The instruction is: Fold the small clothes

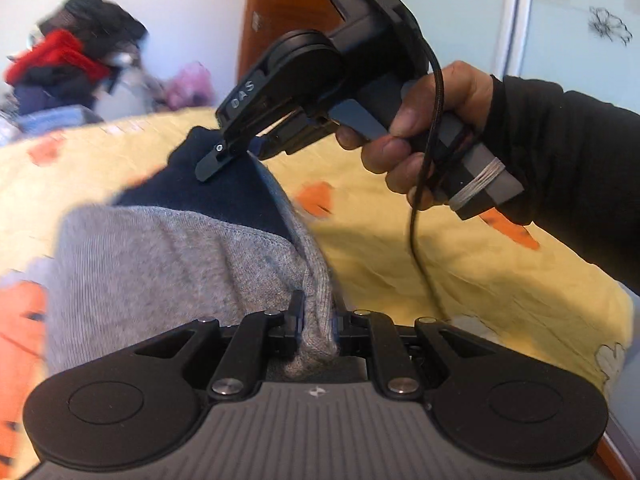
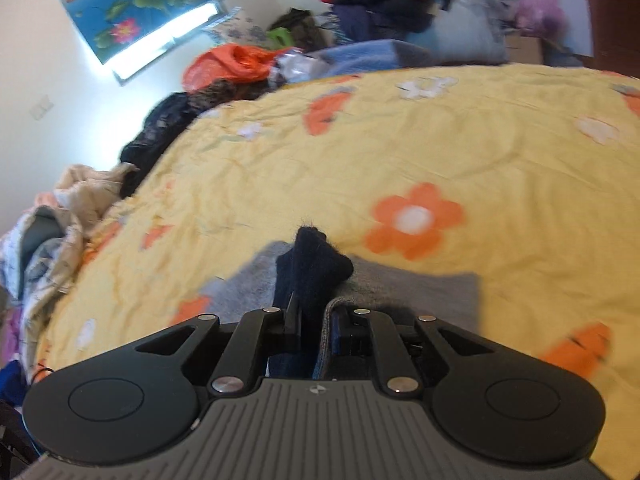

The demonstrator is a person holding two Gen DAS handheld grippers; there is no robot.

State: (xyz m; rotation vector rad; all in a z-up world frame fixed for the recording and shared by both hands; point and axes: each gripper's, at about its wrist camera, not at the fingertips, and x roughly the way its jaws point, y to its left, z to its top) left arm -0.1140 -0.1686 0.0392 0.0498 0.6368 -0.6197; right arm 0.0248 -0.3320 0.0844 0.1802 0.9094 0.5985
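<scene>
- Over a yellow bedspread point(image 2: 400, 152) with orange flowers, a small knit garment point(image 1: 160, 256), grey with a navy end, is held up between 2 grippers.
- Far left, left-wrist view: a blurred clothes pile point(image 1: 68, 64), red and dark, sits beyond the bed edge, well apart from the work.
- Left gripper point(image 1: 316, 320): jaws pressed together on a bunched grey edge of the garment, cloth filling the gap between them. Grey body spreads away to the left and forward.
- Centre, same view: navy end of the garment rises toward the right gripper point(image 1: 234, 156), which pinches it at its far tip. Lower finger point(image 1: 212, 164) lies flat on the navy cloth.
- Right of that: right hand point(image 1: 416, 132), in a black sleeve, wraps the gripper's handle; a black cable point(image 1: 416, 216) hangs down from it.
- Right-wrist view: right gripper point(image 2: 316, 320) is closed on navy knit, with a grey ribbed edge caught at its right jaw. A navy fold point(image 2: 316, 260) sticks up just ahead of the jaws; grey cloth lies on the bedspread below.
- Background there: lotus poster point(image 2: 132, 4) on the wall at left, more heaped clothes along the bed's far edge.
</scene>
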